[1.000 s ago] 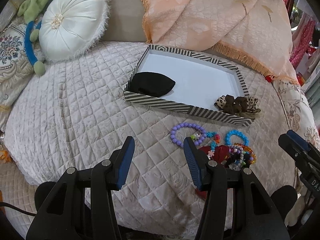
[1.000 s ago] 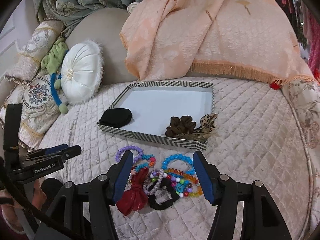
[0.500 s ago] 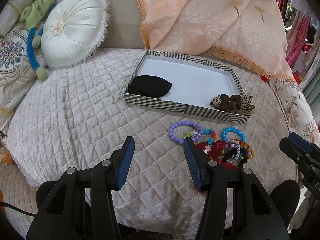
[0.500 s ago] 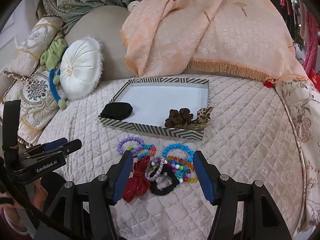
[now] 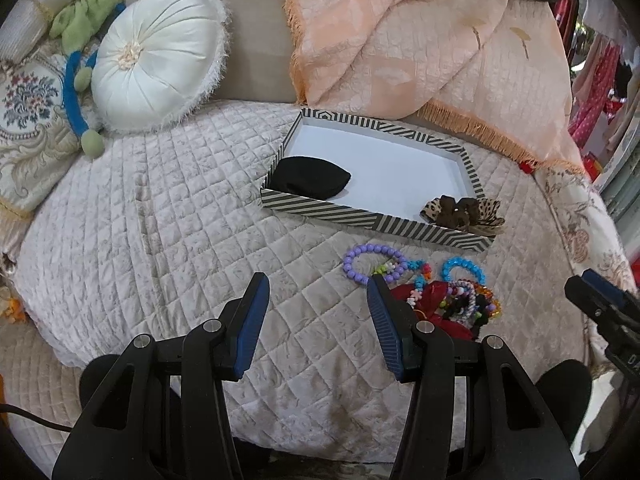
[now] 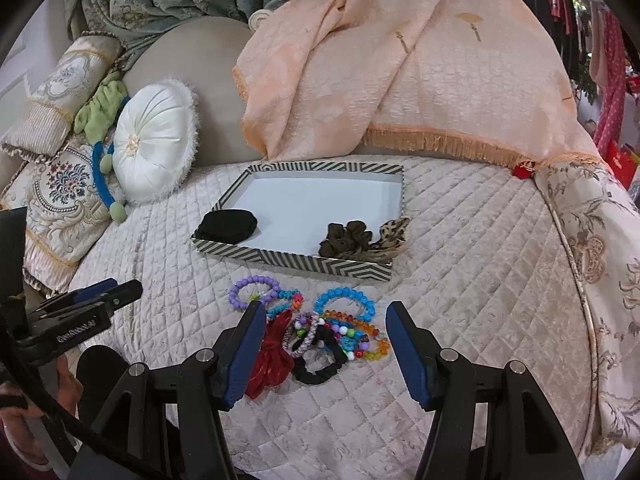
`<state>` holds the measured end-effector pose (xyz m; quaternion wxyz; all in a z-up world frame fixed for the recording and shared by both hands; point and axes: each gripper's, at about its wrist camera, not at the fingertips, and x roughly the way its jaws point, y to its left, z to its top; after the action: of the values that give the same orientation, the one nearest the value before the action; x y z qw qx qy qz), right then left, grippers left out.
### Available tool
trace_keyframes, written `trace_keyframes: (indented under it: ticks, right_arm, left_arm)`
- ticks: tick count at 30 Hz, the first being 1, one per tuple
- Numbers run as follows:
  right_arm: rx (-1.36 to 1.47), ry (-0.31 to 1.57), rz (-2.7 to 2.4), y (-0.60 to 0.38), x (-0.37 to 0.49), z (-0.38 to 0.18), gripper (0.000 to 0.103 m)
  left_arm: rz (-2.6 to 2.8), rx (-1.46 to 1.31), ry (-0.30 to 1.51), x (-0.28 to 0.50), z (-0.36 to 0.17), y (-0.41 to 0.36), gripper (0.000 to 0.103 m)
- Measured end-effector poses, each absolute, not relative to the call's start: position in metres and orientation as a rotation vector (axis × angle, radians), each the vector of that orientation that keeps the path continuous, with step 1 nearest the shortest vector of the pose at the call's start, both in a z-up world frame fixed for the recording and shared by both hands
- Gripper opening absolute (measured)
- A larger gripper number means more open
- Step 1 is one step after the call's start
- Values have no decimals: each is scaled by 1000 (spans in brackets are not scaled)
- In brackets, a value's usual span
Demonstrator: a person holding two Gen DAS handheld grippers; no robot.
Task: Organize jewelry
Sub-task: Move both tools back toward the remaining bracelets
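Note:
A striped tray [image 5: 448,145] [image 6: 308,167] lies on the quilted bed and holds a black scrunchie [image 5: 308,179] [image 6: 229,224] and a brown and leopard scrunchie [image 5: 460,211] [image 6: 360,237]. In front of it lies a pile of accessories: a purple bead bracelet [image 5: 370,263] [image 6: 253,293], a blue bead bracelet [image 5: 464,269] [image 6: 345,302], a red bow [image 6: 272,356], a black hair tie [image 6: 320,368] and colourful bead bracelets [image 6: 356,338]. My left gripper [image 5: 316,316] is open and empty, left of the pile. My right gripper [image 6: 326,340] is open and empty, above the pile.
A white round cushion [image 5: 156,60] [image 6: 154,144], a green and blue soft toy [image 5: 80,56] and patterned pillows [image 6: 56,184] lie at the left. A peach fringed blanket [image 5: 420,40] [image 6: 400,72] is draped behind the tray. The bed edge curves at the right [image 6: 588,320].
Both grippers have drawn back and up a little, so the tray and pile appear farther away. Nothing was picked up; both stay open.

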<state>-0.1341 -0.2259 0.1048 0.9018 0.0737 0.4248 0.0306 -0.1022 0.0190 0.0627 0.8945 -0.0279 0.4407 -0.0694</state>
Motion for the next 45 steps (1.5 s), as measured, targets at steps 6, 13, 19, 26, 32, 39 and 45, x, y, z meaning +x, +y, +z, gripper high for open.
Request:
trace_keyframes:
  ticks: [6,13,19,26,32,39,45]
  right_arm:
    - [176,882,52,-238,-140,100,60]
    - [205,878,45,-252,-140,96,60]
    - [212,876,25,-266,-132,89,60]
    - [261,910,58,-266,-124,75,60]
    - [245,949,72,-260,-112,63,60]
    - [236,979,80,-262,-100,52,60]
    - [204,1020,132,-260,-82,33,60]
  left_arm:
    - [-159,-96,953,-100,56,22,50]
    - [-162,-94,974,-98,49,20,51]
    - [-158,-92,997,-90,40,19,50]
    - [-151,-82,1011,-83,33,16,51]
    - [-146,-72,1024,-77,27,15,50]
    - [-137,-71,1042,-67,20,14,51]
    - [-179,-88,1073,-54,11,12,51]
